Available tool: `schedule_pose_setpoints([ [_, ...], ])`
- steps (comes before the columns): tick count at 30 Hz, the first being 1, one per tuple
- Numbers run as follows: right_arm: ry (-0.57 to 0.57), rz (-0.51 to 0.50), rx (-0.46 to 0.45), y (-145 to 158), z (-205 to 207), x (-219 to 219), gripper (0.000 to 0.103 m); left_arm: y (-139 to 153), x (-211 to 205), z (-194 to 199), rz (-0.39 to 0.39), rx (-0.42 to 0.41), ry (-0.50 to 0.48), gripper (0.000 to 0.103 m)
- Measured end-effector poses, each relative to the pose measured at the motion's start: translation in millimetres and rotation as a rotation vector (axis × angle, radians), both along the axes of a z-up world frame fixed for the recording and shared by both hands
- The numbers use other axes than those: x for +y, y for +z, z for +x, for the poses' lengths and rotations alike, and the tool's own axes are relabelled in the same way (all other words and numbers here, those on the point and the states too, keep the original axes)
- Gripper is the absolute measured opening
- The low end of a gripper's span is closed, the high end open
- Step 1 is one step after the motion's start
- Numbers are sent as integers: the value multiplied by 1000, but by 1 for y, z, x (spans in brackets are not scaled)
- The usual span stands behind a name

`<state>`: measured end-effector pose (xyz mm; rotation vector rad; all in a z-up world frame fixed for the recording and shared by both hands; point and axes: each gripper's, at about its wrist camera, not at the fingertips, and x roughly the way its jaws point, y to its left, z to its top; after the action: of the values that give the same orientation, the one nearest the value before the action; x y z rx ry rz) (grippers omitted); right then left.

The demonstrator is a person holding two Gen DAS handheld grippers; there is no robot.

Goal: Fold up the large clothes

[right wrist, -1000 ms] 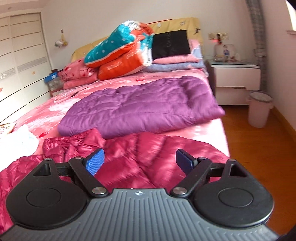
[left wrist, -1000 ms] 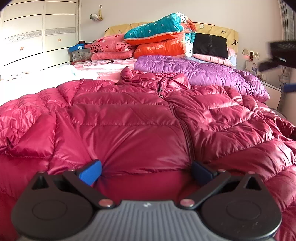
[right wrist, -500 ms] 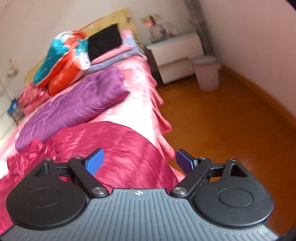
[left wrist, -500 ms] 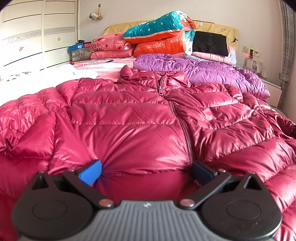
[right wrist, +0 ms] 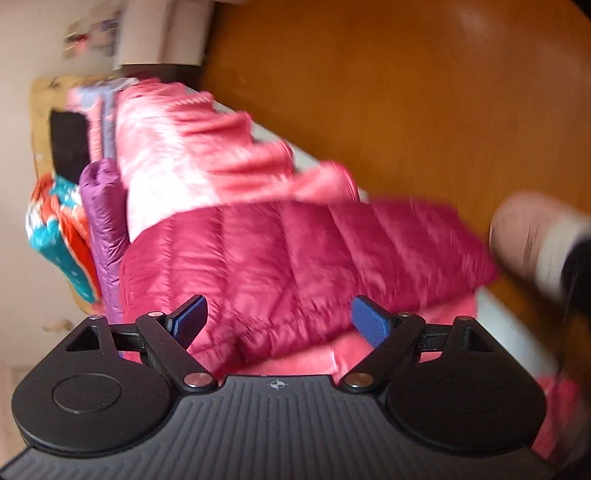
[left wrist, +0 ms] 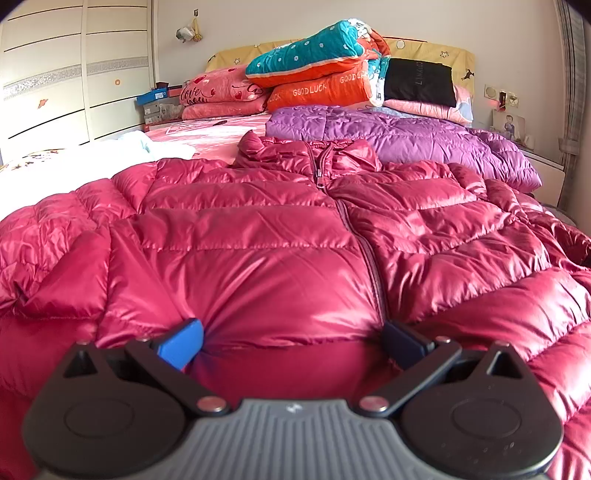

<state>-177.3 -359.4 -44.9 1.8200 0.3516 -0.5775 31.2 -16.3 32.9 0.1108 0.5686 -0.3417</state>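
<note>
A shiny crimson puffer jacket (left wrist: 280, 236) lies spread front-up on the bed, zipped, collar toward the headboard. My left gripper (left wrist: 291, 338) is open at the jacket's bottom hem, its blue fingers (left wrist: 181, 341) pressed against the fabric on either side of the zipper end. In the right wrist view, rolled sideways and blurred, one sleeve of the jacket (right wrist: 295, 266) hangs over the bed's side. My right gripper (right wrist: 279, 319) stands open just short of that sleeve, nothing between its fingers.
A purple quilted coat (left wrist: 399, 136) lies beyond the collar, with stacked pillows and folded blankets (left wrist: 325, 74) at the headboard. White cloth (left wrist: 140, 147) is at the left. A wooden floor (right wrist: 406, 92), a nightstand (right wrist: 162, 33) and a person's slippered foot (right wrist: 532, 240) border the bed.
The right gripper has rolled sideways and swung down toward the bed's side, now facing the hanging sleeve. The left gripper has stayed at the hem, still open.
</note>
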Motion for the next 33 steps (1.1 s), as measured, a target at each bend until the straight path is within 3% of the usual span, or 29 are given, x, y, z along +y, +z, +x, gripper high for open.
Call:
schedule_pose_setpoints([
  [6,-83,186,-88,-32,0,24,103,2,-3,-2,29,-12,5,103],
  [13,-227,240,-99,-62,12,21,103,4,-7,-4,53,-19,11,103],
  [17,-243,258,-71,-72,19,29,103,4,-7,-4,60,-23,12,103],
  [23,-381,370,-89,-99,13,31,103,3,-6,-4,49,-22,12,103],
  [26,-391,346,-109,-98,16,27,102,3,-6,-4,48,-22,12,103],
  [28,-395,313,-134,-97,11,24,95,3,-6,-4,48,-22,12,103],
  [33,-372,214,-117,-87,8,15,56,3,-7,-5,54,-24,13,103],
])
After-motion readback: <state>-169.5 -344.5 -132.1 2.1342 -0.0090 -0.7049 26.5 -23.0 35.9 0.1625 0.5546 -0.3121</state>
